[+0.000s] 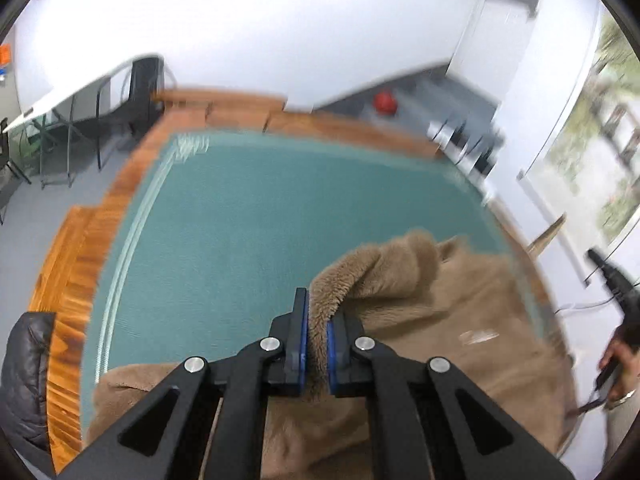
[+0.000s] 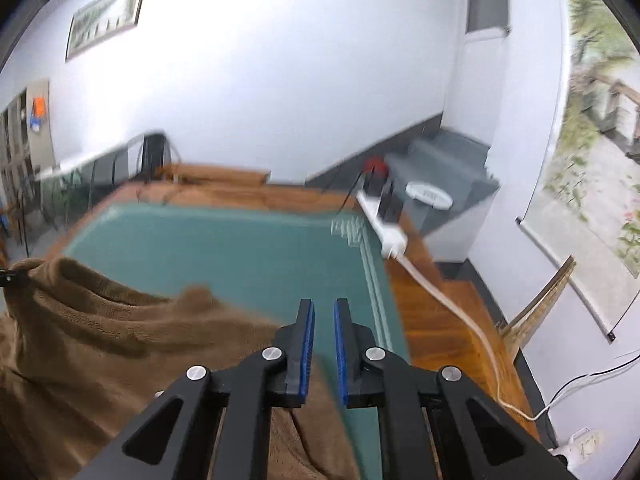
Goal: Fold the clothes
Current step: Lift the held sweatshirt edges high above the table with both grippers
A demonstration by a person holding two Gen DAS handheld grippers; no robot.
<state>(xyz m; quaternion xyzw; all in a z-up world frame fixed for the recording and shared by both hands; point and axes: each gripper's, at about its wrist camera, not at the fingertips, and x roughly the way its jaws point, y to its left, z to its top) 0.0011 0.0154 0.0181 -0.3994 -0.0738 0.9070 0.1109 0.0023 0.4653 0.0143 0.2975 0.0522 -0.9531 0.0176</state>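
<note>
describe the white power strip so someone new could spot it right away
Start from the teal mat covering the wooden table. At the mat's far right corner a long white power strip lies on the bare wood with black plugs in it. Its pale flat cable trails along the table edge; nothing else there is long and white.

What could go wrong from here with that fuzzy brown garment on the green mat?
The left hand-held gripper pinches only a narrow ridge of the fuzzy brown fleece garment; its plush pile could slip free.
The right hand-held gripper looks shut with no cloth visible between its pads, so the fold might go lopsided.
Swinging cloth could snag the white power strip beside the green mat.
</note>
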